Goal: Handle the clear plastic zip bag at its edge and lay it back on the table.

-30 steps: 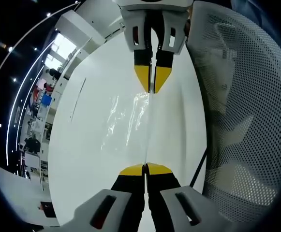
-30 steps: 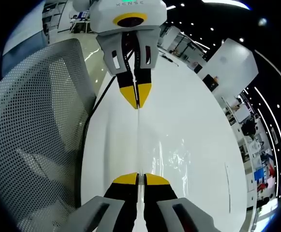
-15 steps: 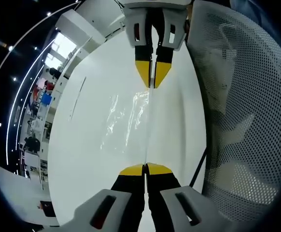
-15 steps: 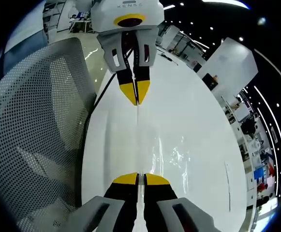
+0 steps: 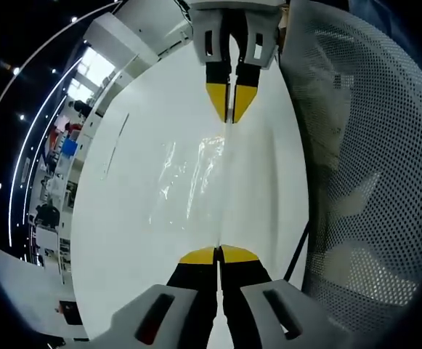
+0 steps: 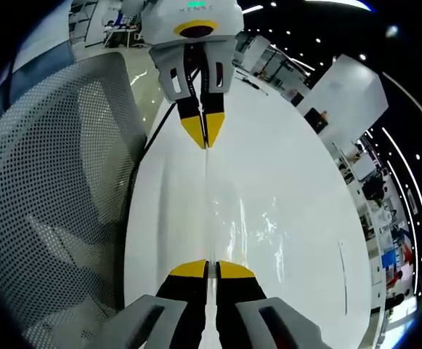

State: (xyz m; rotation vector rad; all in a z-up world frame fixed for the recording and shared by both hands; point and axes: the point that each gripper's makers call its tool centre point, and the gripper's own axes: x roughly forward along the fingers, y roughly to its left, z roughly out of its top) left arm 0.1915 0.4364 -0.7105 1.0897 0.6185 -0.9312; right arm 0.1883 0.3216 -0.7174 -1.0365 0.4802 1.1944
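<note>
Zip bag: the clear plastic zip bag (image 5: 196, 182) hangs stretched between the two grippers above the white table (image 5: 138, 240); in the right gripper view it shows as a glinting sheet (image 6: 254, 225)
Bag axis: its held edge runs as a straight line from one gripper to the other; the rest of the film spreads to one side of that line, toward the middle of the table; whether the lower part touches the tabletop, I cannot tell
Left gripper: the left gripper (image 5: 218, 254) has its yellow tips pressed together on one end of the bag's edge; seen from the other side (image 6: 205, 134), clamped likewise
Right gripper: the right gripper (image 6: 212, 269) is pinched closed on the opposite end of the edge; also visible (image 5: 229, 109) at the top of the left gripper view
Surroundings: a mesh-backed chair (image 5: 370, 167) stands just beside the table edge; a dark cable (image 5: 298, 251) runs between chair and table; nothing lies between the grippers but the bag
Count: one bag; two grippers; one chair
</note>
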